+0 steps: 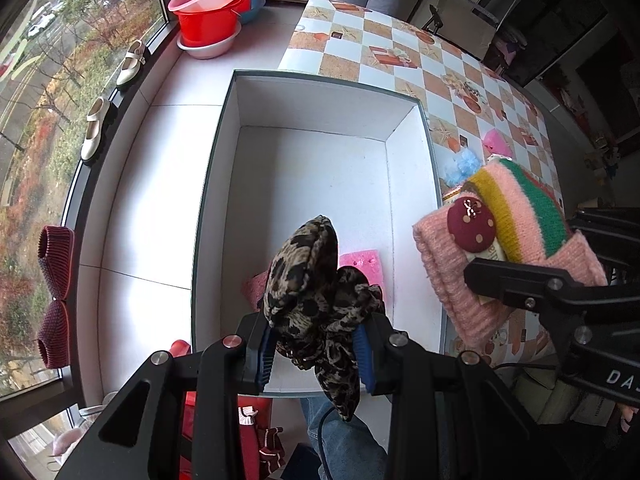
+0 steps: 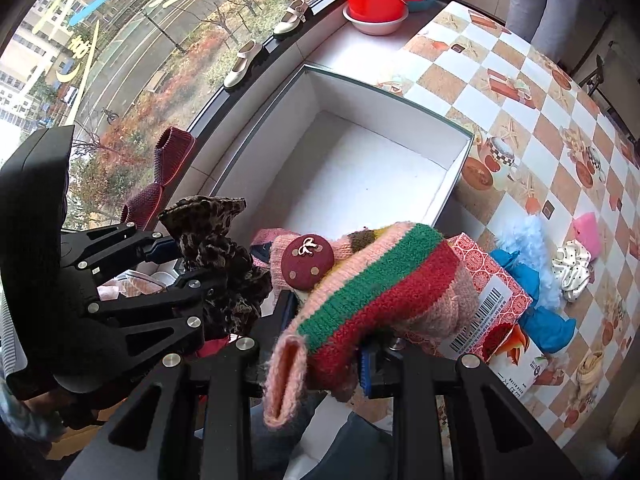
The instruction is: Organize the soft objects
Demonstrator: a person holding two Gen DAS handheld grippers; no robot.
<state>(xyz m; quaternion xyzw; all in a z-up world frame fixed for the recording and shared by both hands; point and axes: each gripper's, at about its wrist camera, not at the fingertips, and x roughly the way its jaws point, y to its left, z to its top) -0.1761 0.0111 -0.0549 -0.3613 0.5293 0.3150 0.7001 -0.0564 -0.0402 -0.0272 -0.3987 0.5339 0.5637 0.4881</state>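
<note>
My left gripper (image 1: pixel 316 354) is shut on a leopard-print scarf (image 1: pixel 316 300) and holds it over the near end of a white open box (image 1: pixel 332 176). A pink sponge (image 1: pixel 362 266) lies on the box floor behind the scarf. My right gripper (image 2: pixel 332 354) is shut on a striped pink knit garment (image 2: pixel 372 296) with a maroon button, held beside the box's right wall. The knit also shows in the left wrist view (image 1: pixel 516 232), and the scarf in the right wrist view (image 2: pixel 220 256).
On the checkered table (image 2: pixel 520 128) lie a patterned carton (image 2: pixel 492 300), blue fluffy items (image 2: pixel 528 256), a polka-dot scrunchie (image 2: pixel 572 264) and a pink sponge (image 2: pixel 586 232). Shoes (image 1: pixel 96 128), maroon knit slippers (image 1: pixel 54 256) and stacked red basins (image 1: pixel 212 8) stand by the window.
</note>
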